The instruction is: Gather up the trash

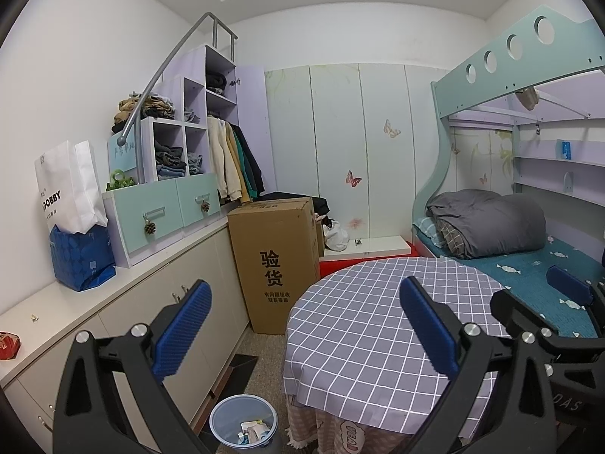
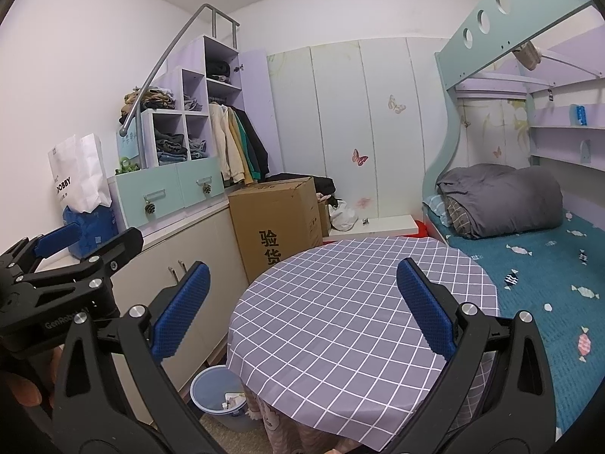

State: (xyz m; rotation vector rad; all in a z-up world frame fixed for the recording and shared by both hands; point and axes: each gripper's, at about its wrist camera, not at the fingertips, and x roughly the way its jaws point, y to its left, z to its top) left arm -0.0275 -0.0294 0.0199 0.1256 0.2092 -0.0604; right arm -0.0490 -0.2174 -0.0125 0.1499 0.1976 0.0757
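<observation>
A blue-grey waste bin (image 1: 244, 425) stands on the floor between the cabinets and the round table, with paper and packets (image 1: 254, 431) inside it. The right wrist view shows the same bin (image 2: 213, 393) partly hidden by the tablecloth. A crumpled red wrapper (image 1: 7, 345) lies on the white counter at the far left. My left gripper (image 1: 306, 325) is open and empty, held above the table's left edge and the bin. My right gripper (image 2: 304, 308) is open and empty over the table. Each gripper shows in the other's view: the right gripper (image 1: 540, 297) and the left gripper (image 2: 87, 244).
The round table (image 1: 378, 314) wears a grey checked cloth. A tall cardboard box (image 1: 278, 261) stands behind it by the low cabinets (image 1: 159, 325). A white paper bag (image 1: 68, 189) and a blue bag (image 1: 81, 261) sit on the counter. A bunk bed (image 1: 529, 261) fills the right side.
</observation>
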